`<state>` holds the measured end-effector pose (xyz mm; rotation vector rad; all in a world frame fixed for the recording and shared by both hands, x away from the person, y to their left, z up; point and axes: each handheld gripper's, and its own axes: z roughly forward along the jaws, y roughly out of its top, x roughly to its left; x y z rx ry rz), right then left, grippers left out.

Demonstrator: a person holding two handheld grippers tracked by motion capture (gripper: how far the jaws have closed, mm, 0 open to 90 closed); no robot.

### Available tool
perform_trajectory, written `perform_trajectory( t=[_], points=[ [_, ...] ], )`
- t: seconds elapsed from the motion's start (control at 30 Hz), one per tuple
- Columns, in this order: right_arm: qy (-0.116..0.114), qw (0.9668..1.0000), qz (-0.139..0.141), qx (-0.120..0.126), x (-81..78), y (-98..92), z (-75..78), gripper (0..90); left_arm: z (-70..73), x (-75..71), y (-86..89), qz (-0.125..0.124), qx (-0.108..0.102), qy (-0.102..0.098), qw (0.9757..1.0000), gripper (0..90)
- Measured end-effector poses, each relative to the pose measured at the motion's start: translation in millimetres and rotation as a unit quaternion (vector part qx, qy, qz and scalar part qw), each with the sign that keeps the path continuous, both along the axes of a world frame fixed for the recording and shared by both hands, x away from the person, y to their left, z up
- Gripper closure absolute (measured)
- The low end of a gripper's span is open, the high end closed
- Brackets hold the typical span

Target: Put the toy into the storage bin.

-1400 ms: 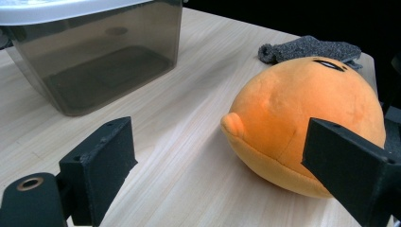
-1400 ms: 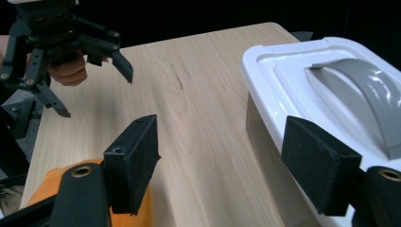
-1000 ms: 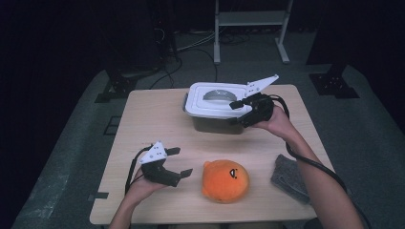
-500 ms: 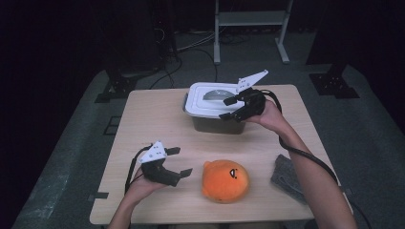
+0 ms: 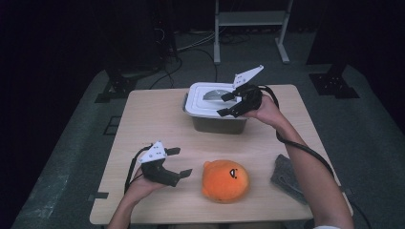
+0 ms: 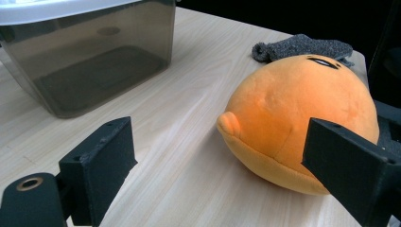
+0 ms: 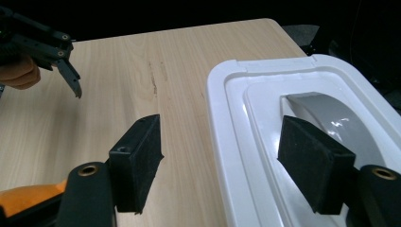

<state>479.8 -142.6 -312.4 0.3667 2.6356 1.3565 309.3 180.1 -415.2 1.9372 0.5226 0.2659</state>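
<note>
A wooden table (image 5: 143, 119) bears a lidded bin (image 5: 212, 107), orange plush (image 5: 225, 181) and grey cloth (image 5: 286, 174).

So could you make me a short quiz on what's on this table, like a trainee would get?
1. True or false: the lid is on the storage box.
2. Which thing lies nearest the left claw? A) the orange plush toy B) the grey cloth C) the storage box
3. Fill in: the right claw hovers with one jaw over the lid and the other off the box's ____ edge, as the high view shows it.

Key:
1. True; the white lid covers the box's top.
2. A; the toy sits just off the open left claw, untouched.
3. Front; its jaws straddle the lid's rim and do not press it.
</note>
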Motion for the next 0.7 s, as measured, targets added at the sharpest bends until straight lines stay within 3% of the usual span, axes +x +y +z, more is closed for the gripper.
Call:
perform_trajectory(
  t=[0.43, 0.7],
  points=[
    [-0.020, 0.9994, -0.020, -0.021, 22.6, 5.6, 8.9, 31.3, -0.7, -0.1, 2.0, 0.002, -0.002, 0.002, 1.0000, 9.2],
    [-0.017, 0.9991, -0.027, -0.029, 34.3, 7.4, 8.2, 32.2, -0.4, -0.1, 3.4, 0.002, -0.004, 0.004, 1.0000, 9.2]
  ],
)
